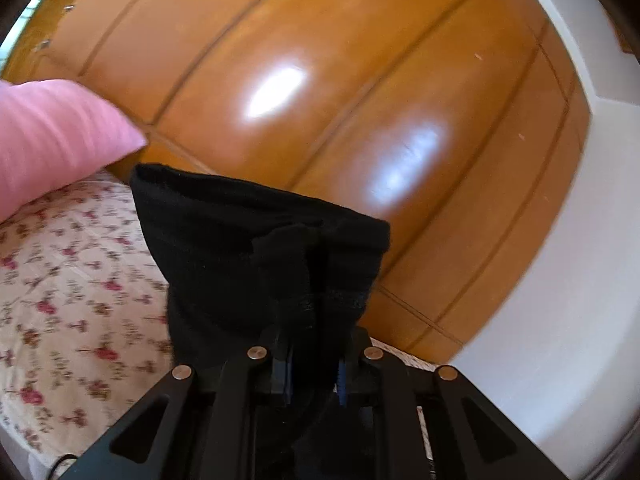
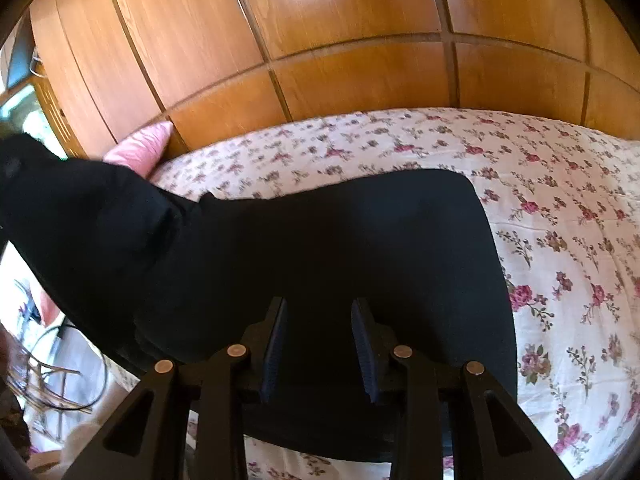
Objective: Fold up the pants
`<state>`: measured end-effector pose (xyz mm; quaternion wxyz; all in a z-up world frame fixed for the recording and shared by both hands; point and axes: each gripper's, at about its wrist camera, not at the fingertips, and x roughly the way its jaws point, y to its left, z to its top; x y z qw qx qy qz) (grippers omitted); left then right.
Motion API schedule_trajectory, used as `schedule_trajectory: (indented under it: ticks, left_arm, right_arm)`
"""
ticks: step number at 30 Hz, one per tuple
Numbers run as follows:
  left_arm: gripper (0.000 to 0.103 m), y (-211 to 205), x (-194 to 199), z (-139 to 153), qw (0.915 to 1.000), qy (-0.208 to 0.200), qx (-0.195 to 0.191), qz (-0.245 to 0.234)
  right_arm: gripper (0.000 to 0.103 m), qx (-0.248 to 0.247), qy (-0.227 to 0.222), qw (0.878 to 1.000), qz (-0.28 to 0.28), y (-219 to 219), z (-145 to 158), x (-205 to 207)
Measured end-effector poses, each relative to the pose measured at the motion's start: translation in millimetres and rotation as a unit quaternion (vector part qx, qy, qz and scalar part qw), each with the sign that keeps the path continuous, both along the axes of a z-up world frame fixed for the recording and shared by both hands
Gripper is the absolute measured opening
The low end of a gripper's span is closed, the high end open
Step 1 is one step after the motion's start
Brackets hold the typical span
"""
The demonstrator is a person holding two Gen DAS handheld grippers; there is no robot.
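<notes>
The black pants (image 2: 328, 240) lie folded on the floral bedsheet (image 2: 560, 240), with one end lifted up to the left. My left gripper (image 1: 314, 320) is shut on that lifted end of the pants (image 1: 240, 240), which hangs over its fingers and hides the tips. My right gripper (image 2: 319, 320) is open just above the flat part of the pants, its blue-padded fingers (image 2: 276, 344) apart with nothing between them.
A pink pillow (image 1: 56, 136) lies at the head of the bed, also in the right wrist view (image 2: 140, 148). A glossy wooden panelled wall (image 2: 320, 40) stands behind the bed. A white wall (image 1: 580, 280) is to the right. Clutter and cables (image 2: 52, 360) sit beside the bed at left.
</notes>
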<state>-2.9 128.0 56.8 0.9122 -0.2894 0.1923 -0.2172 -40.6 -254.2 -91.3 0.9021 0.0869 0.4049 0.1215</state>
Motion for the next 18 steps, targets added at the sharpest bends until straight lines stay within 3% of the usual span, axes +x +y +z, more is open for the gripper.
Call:
schedule_trajectory:
  ticks: [5, 18]
  left_arm:
    - [0.014, -38, 2, 5, 0.9985, -0.005, 0.012, -0.053]
    - [0.014, -117, 4, -17, 0.9869, 0.019, 0.056, -0.15]
  right_arm:
    - [0.034, -0.03, -0.003, 1.0, 0.005, 5, -3, 0]
    - [0.034, 0.055, 0.015, 0.998, -0.013, -24, 3, 4]
